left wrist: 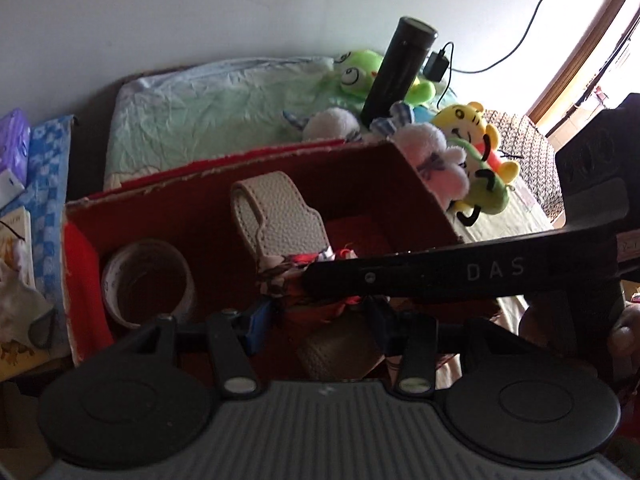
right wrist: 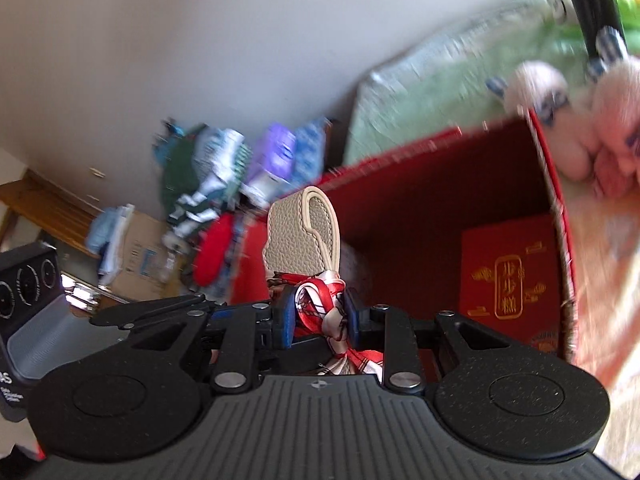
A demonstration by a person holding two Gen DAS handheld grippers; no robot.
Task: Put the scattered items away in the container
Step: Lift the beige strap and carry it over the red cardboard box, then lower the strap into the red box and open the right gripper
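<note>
The right hand-held gripper (right wrist: 318,316) is pinching a red-and-white patterned scarf (right wrist: 324,312) between its blue-padded fingers (right wrist: 284,320), over the open red box (right wrist: 420,216). A beige leather strap (right wrist: 302,236) tied to the scarf stands up from the pinch, its long axis running toward 12 o'clock and its rounded loop end uppermost.

In the left wrist view, the left hand-held gripper (left wrist: 320,320) has its fingers spread, with a brownish ribbed object (left wrist: 340,352) low between them; what it is cannot be told. The right tool's black body crosses from 3 o'clock just above them.

The red box (left wrist: 160,216) holds a roll of tape (left wrist: 148,284) at 9 o'clock, lying with its hole toward the camera, and the strap (left wrist: 276,216) near the middle. In the right wrist view a red packet with gold print (right wrist: 508,284) leans inside at 3 o'clock.

Beyond the box, at 1 o'clock, plush toys (left wrist: 448,152) and a black cylinder (left wrist: 396,68) rest on a pale green pillow (left wrist: 208,116).
</note>
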